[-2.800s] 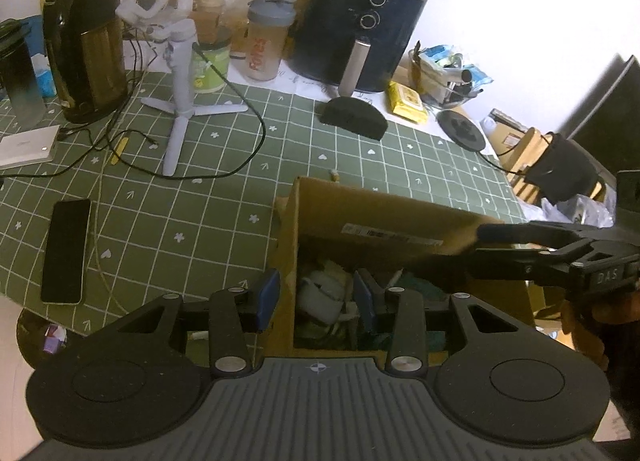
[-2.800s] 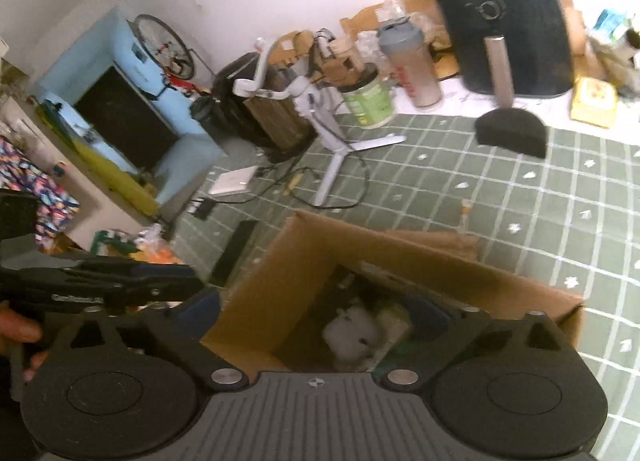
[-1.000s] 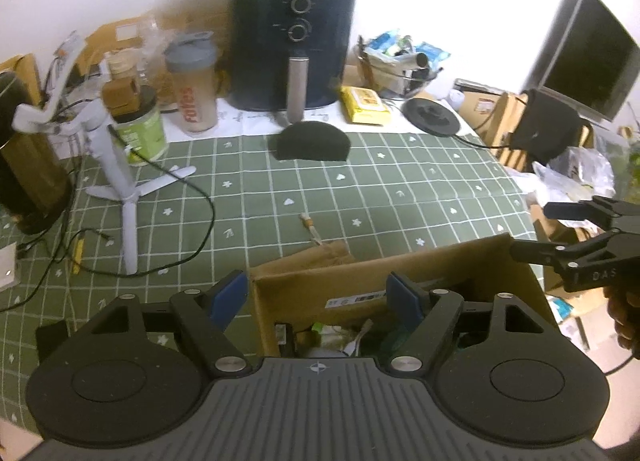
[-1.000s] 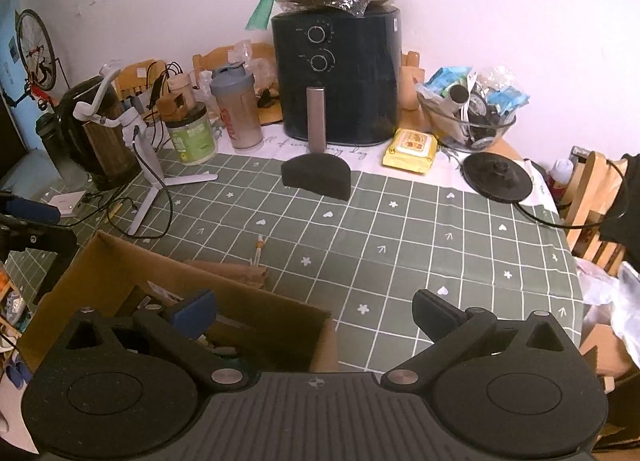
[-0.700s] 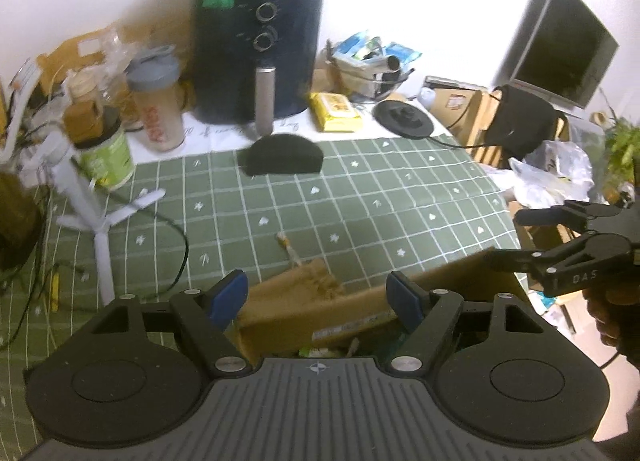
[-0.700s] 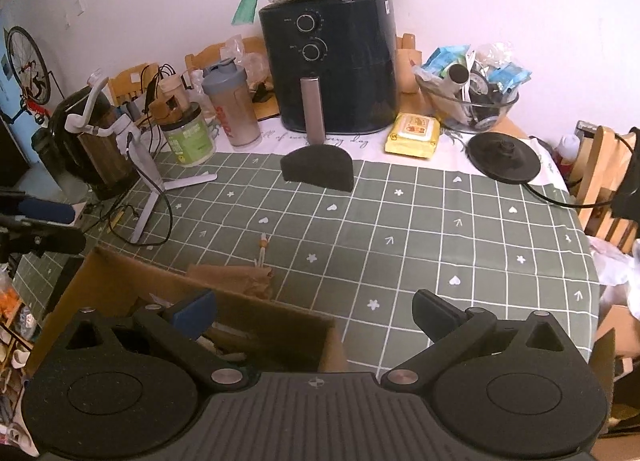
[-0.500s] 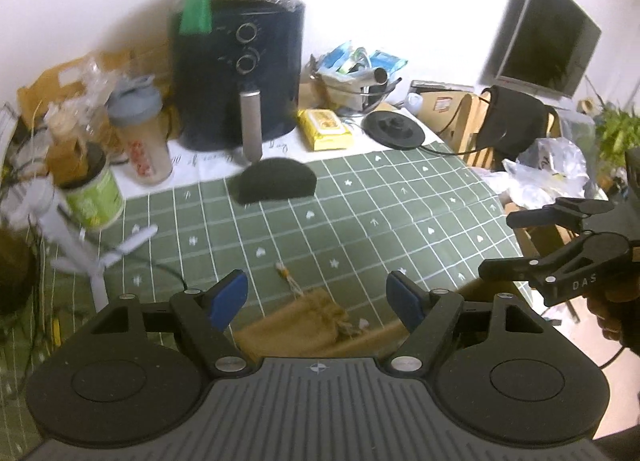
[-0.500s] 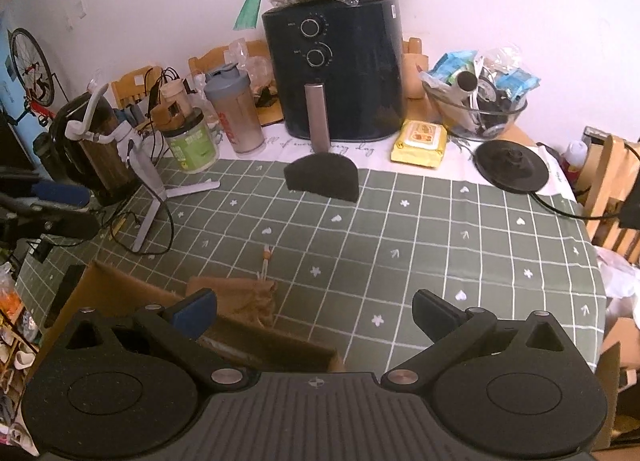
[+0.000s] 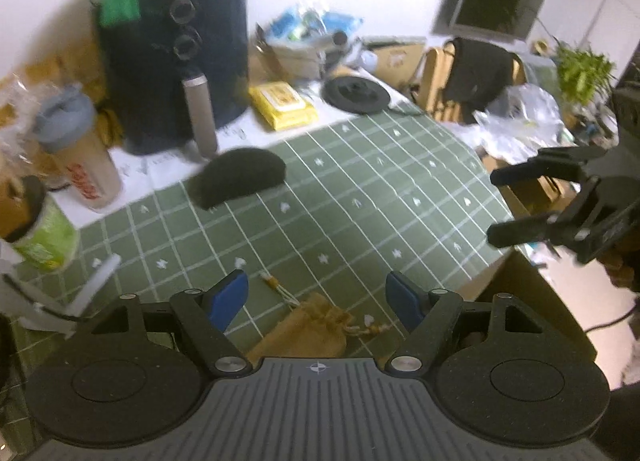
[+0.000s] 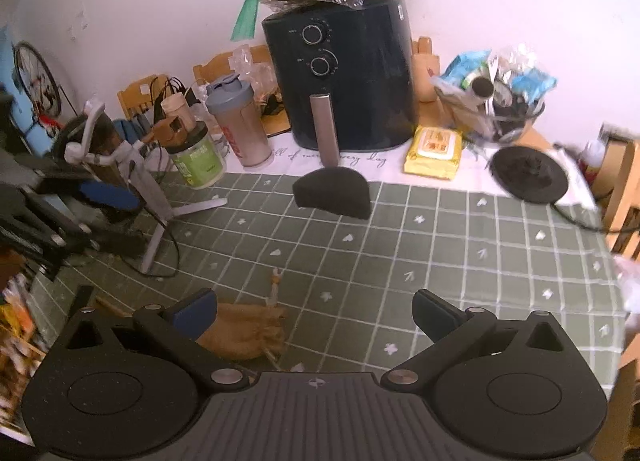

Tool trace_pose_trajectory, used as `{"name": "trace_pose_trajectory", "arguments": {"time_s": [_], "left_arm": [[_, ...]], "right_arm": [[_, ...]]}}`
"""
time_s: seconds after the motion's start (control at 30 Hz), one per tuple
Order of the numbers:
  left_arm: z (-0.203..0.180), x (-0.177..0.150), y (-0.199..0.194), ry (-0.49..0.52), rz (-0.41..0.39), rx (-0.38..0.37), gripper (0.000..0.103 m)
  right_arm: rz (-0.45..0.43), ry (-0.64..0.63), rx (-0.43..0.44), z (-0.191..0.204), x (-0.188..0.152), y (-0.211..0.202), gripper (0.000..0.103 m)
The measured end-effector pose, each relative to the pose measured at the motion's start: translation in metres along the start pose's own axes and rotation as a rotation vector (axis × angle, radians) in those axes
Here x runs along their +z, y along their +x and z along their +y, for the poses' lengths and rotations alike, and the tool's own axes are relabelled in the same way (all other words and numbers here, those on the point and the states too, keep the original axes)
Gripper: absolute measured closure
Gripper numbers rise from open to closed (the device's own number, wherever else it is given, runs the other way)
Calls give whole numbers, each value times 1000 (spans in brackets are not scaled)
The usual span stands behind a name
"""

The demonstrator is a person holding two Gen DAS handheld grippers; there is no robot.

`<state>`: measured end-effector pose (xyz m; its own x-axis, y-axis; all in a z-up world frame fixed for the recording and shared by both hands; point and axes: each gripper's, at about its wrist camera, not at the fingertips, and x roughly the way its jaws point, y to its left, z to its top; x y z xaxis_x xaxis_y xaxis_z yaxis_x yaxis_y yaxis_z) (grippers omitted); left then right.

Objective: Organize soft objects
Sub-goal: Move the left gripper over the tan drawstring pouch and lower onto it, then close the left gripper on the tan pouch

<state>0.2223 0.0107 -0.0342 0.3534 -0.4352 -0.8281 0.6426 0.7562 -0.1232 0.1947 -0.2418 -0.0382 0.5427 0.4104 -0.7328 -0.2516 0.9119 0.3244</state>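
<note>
A tan drawstring pouch (image 9: 308, 331) lies on the green checked tablecloth (image 9: 360, 213), just ahead of and below my left gripper (image 9: 316, 297). That gripper is open, with nothing between its blue pads. In the right wrist view the pouch (image 10: 244, 335) sits by the left finger of my right gripper (image 10: 316, 311), which is open and empty too. A black half-round soft pad (image 10: 332, 197) rests farther back near the air fryer (image 10: 344, 77). Each gripper shows in the other's view: the right gripper (image 9: 496, 205) at the right, the left gripper (image 10: 116, 217) at the left. A brown box corner (image 9: 516, 285) shows at the lower right.
Along the back stand a shaker bottle (image 10: 240, 125), a green jar (image 10: 198, 159), a yellow wipes pack (image 10: 434, 151), a bowl of packets (image 10: 496, 109) and a black kettle base (image 10: 528, 173). A white tripod (image 10: 152, 197) with a cable stands at the left. The table edge is at the right.
Both views have swung off the cardboard box toward the table; the box has slid almost out of sight and the tan pouch now lies in full view. Both grippers stayed open.
</note>
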Motion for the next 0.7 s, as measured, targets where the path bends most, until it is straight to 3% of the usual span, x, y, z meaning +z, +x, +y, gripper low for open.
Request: {"name": "trace_pose_trajectory", "arguments": {"time_s": [0.3,0.57,0.7], "left_arm": [[29,-7,58,55,121,-60,32],[41,-14,102,125,230,-103,47],[43,-19,124,152,276,-120,48]], "right_arm": [[19,50,-22,-13,-6,0,0],[40,90,-53,-19,-17,0,0],[41,95,-69,-18,-22,-3,0]]}}
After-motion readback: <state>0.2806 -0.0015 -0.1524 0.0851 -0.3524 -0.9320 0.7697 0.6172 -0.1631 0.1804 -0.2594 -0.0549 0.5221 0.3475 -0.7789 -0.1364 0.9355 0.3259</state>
